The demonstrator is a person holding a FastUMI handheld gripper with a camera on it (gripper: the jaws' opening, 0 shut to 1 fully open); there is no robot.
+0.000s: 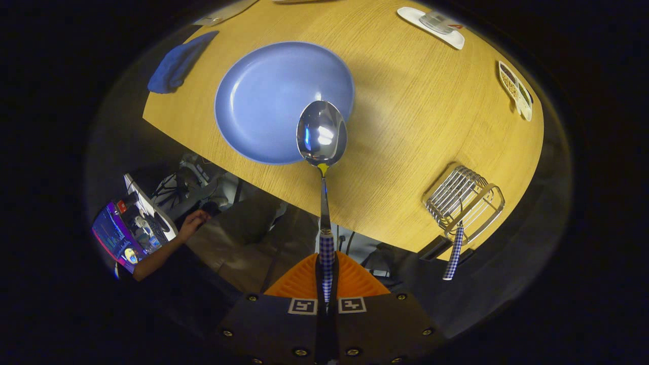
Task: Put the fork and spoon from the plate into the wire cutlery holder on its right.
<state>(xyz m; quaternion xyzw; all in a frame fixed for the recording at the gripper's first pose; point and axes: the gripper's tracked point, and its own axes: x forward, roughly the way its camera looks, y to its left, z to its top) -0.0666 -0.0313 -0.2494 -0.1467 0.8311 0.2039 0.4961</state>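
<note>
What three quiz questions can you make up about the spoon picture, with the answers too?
1. True or false: the gripper has its fingers closed on the checked handle of the spoon.
2. Which thing already has its checked handle sticking out of the wire cutlery holder? A) the fork B) the blue cloth C) the blue plate
3. Fill in the missing word: the spoon's bowl points away from the fingers, and the plate behind it now has ____ cutlery on it.

Key: 1 true. 2 A, though its head is hidden inside the holder, so this goes by the matching handle. 3 no.
</note>
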